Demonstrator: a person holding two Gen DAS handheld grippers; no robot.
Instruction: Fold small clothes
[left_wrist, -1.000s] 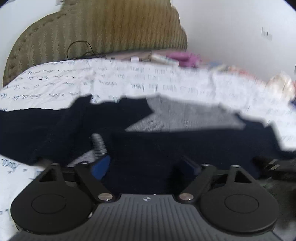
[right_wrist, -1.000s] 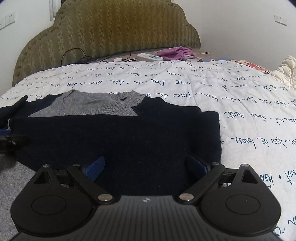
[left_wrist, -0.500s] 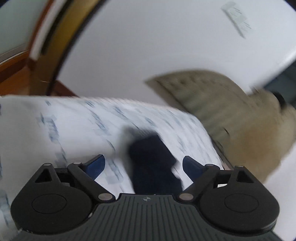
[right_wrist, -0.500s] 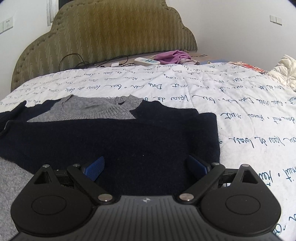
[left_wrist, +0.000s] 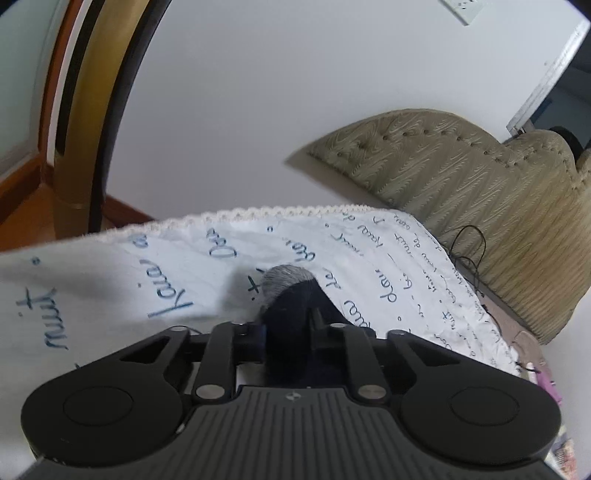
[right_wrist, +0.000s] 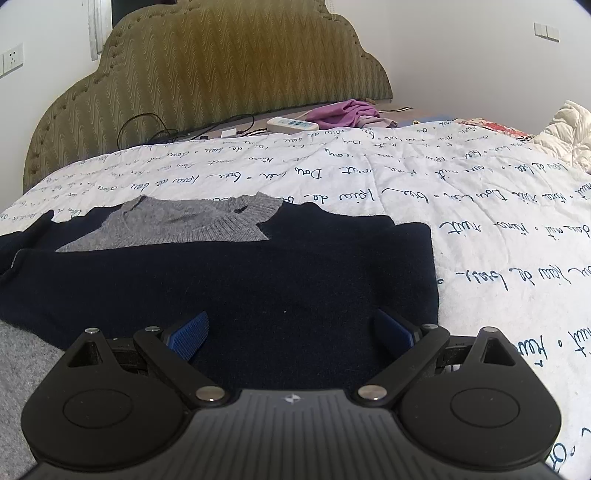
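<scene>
A navy sweater (right_wrist: 258, 280) with a grey collar (right_wrist: 192, 221) lies flat on the white bedspread (right_wrist: 406, 184), one side folded over its body. My right gripper (right_wrist: 291, 328) hovers open just above its near part, with nothing between the blue pads. In the left wrist view, my left gripper (left_wrist: 288, 328) is closing its jaws on the navy sleeve (left_wrist: 291, 306). The pads press the sleeve from both sides, and its grey cuff (left_wrist: 284, 280) sticks out past the fingertips. The sleeve lies close to the bedspread's lace edge (left_wrist: 258, 214).
The padded olive headboard (right_wrist: 221, 74) stands at the far end, with a power strip (right_wrist: 291, 124), cables (right_wrist: 147, 125) and a purple cloth (right_wrist: 347, 110) in front of it. A white duvet (right_wrist: 565, 133) bunches at far right. A gold-and-wood frame (left_wrist: 81, 110) stands beyond the bed's edge.
The left gripper has swung from the sweater's body to the bed's edge, rolled, and closed from wide open onto the sleeve. The right gripper has stayed open over the sweater.
</scene>
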